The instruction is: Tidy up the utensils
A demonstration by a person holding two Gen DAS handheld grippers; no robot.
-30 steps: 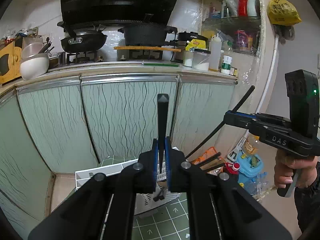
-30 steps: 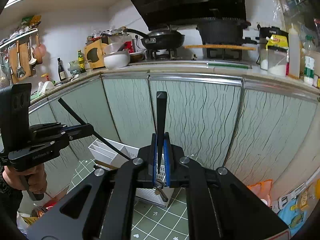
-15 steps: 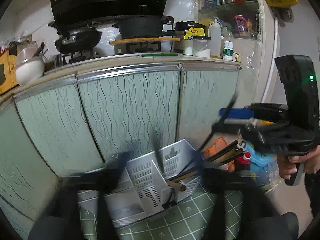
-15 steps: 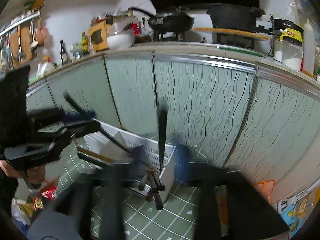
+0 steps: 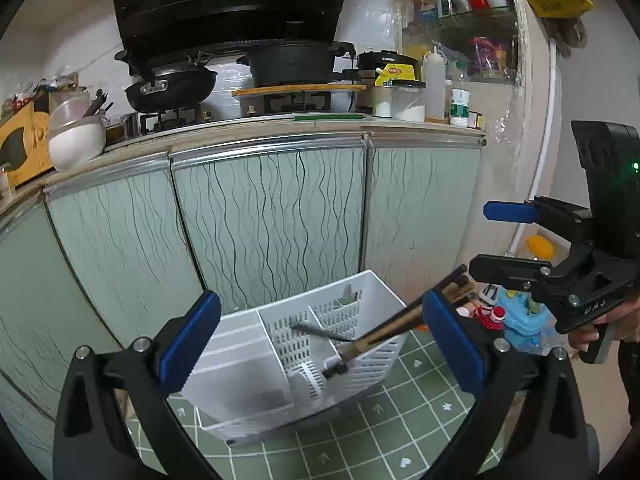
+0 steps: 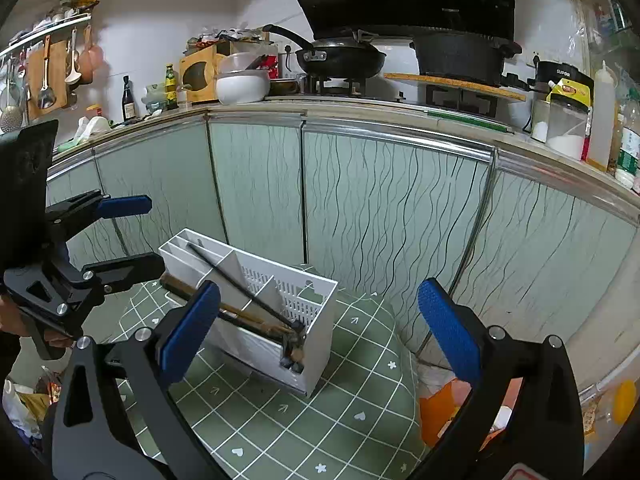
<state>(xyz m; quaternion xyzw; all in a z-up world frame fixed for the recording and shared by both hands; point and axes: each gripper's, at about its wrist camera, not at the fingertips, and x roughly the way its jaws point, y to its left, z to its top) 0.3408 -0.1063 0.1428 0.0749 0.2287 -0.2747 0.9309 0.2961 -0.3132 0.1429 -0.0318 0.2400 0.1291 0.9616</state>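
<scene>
A white plastic utensil holder (image 5: 356, 308) (image 6: 316, 292) with several compartments stands on the green checked cloth. Several chopsticks (image 5: 392, 330) (image 6: 244, 316), dark and brown, lean in its perforated right compartment. One thin black chopstick (image 6: 236, 280) lies across the compartments. My left gripper (image 5: 316, 340) is open and empty just above and in front of the holder; it also shows in the right wrist view (image 6: 128, 236). My right gripper (image 6: 316, 328) is open and empty over the holder; it also shows in the left wrist view (image 5: 496, 240).
Pale green cabinet doors (image 5: 272, 216) rise right behind the holder. The counter above carries a wok (image 5: 172, 84), a black pot (image 5: 292, 60) and a white bowl (image 5: 76, 140). Toys and bottles (image 5: 516, 312) lie on the floor at right. An orange bag (image 6: 440, 404) lies beside the cloth.
Both grippers were shut on a black chopstick each. Both have opened and tilted down toward the holder. The chopsticks now rest in the holder.
</scene>
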